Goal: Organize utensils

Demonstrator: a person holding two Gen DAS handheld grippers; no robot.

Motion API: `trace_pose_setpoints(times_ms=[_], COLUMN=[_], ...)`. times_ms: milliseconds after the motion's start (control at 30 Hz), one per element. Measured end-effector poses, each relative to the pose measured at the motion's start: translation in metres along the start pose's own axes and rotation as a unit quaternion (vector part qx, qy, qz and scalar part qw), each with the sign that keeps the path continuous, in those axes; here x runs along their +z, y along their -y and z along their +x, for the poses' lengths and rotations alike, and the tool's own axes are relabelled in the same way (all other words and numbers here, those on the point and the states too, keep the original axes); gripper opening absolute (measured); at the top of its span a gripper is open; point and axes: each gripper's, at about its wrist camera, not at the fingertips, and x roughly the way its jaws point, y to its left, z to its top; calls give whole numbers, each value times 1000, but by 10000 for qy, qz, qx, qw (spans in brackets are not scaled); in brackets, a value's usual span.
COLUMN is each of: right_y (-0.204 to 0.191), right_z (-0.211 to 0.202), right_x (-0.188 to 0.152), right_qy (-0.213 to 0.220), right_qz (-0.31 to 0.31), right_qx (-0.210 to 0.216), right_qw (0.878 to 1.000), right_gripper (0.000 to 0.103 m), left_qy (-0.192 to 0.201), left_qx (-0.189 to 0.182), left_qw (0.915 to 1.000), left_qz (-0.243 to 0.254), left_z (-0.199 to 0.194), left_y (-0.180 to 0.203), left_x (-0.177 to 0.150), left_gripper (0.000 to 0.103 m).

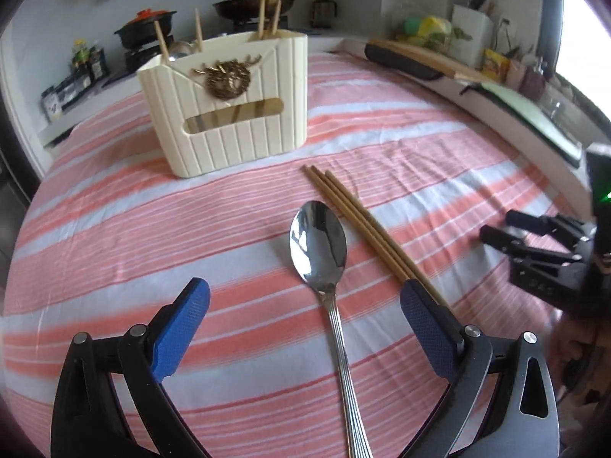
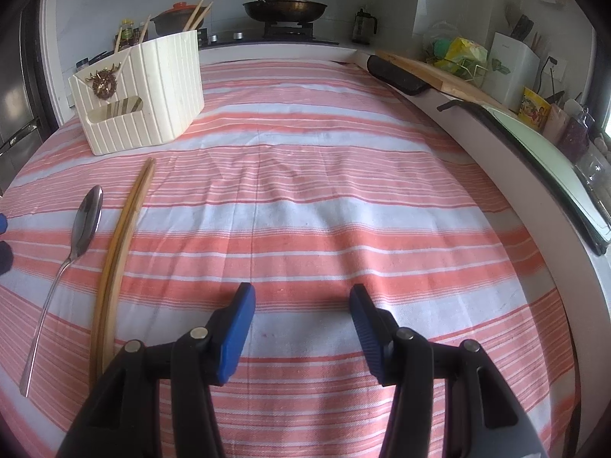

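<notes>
Spoon [image 1: 319, 242] between wide-open left tool [image 1: 305, 305], untouched, right tool [image 2: 301, 297] half-open, empty

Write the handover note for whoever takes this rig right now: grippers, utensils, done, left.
Left gripper: open, empty, over the spoon handle.
Right gripper: open, empty, over bare cloth.
Spoon and chopsticks lie side by side on the cloth, in front of the holder.
Done: some chopsticks and what looks like a spoon already stand in the holder.
Left: spoon and loose chopsticks into the holder.
</notes>
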Motion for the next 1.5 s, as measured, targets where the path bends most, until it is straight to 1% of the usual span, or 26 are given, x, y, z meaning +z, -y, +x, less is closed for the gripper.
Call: trace_pose_setpoints(times_ms=[33,100,133,200,300,333,400,433,467,500,533,567,633,733,833,867,933,1033,1100,1133,1200,1233,1300,1333,1433,1500], right_y=[1,6,9,11,-7,-16,-37,-46,-54,-63,-68,-70,-71,-72,-85,-86,-76,-48,-32,-27,-20,-18,-19,-19,-19,-17], right_z=[0,-5,-10,-22,-29,-30,-22,-15,-8,0,7,10,10,13,14,14,12,9,5,3,-2,-5,-9,-10,-13,-13], right_x=[0,0,0,2,11,14,21,23,24,25,25,25,27,32,34,34,34,27,21,18,10,8,1,-2,-8,-10], right_qy=[12,109,199,307,210,182,-34,-191,-331,-516,-657,-685,-740,-834,-813,-803,-766,-693,-657,-631,-582,-546,-497,-474,-296,-189], right_qz=[21,137,235,422,178,56,-234,-343,-431,-539,-611,-625,-634,-666,-1095,-1105,-934,-615,-548,-542,-541,-564,-622,-645,-617,-634], right_qx=[32,171,321,854,1534,1713,2035,2150,2226,2243,2170,2135,2019,1877,1530,1421,1112,849,686,687,756,802,851,844,896,929], right_qw=[10000,9997,9990,9950,9878,9850,9788,9758,9734,9717,9720,9725,9745,9764,9788,9804,9864,9921,9940,9942,9940,9937,9932,9932,9936,9935], right_gripper=[52,52,52,52,52,50,37,33,26,20,16,12,12,12,8,5,4,5,5,5,12,16,49,55,56,56], left_qy=[-83,-231,-150,-123,-182,-207,-238,-245,-246,-237,-231,-227,-197,-175,-170,-181,-202,-274,-334,-357,-421,-428,-417,-434,-528,-512], left_qx=[176,754,818,1052,930,863,741,728,747,780,819,853,907,981,1113,1164,1253,1183,1031,933,622,522,477,464,342,374], left_qw=[9998,9965,9961,9943,9953,9954,9950,9947,9944,9943,9942,9943,9943,9942,9932,9926,9912,9907,9908,9913,9935,9948,9965,9966,9952,9954], left_qz=[75,291,285,146,-204,-357,-618,-679,-703,-693,-652,-603,-517,-402,-308,-307,-371,-607,-810,-861,-852,-757,-546,-518,-747,-721], left_z=[10,30,30,29,29,30,30,29,29,28,26,25,14,10,8,8,5,2,0,0,-2,-3,-8,-10,-12,-14], left_y=[3,9,6,-4,-26,-32,-42,-45,-45,-45,-43,-40,-32,-26,-27,-30,-41,-64,-78,-81,-83,-82,-78,-78,-86,-87], left_x=[0,-2,-4,-6,-11,-13,-17,-19,-20,-22,-23,-24,-29,-32,-33,-34,-38,-46,-52,-54,-59,-62,-67,-69,-76,-78], left_gripper=[100,100,101,101,101,101,101,101,101,101,101,101,101,101,101,101,101,101,101,101,101,101,101,102,103,103])
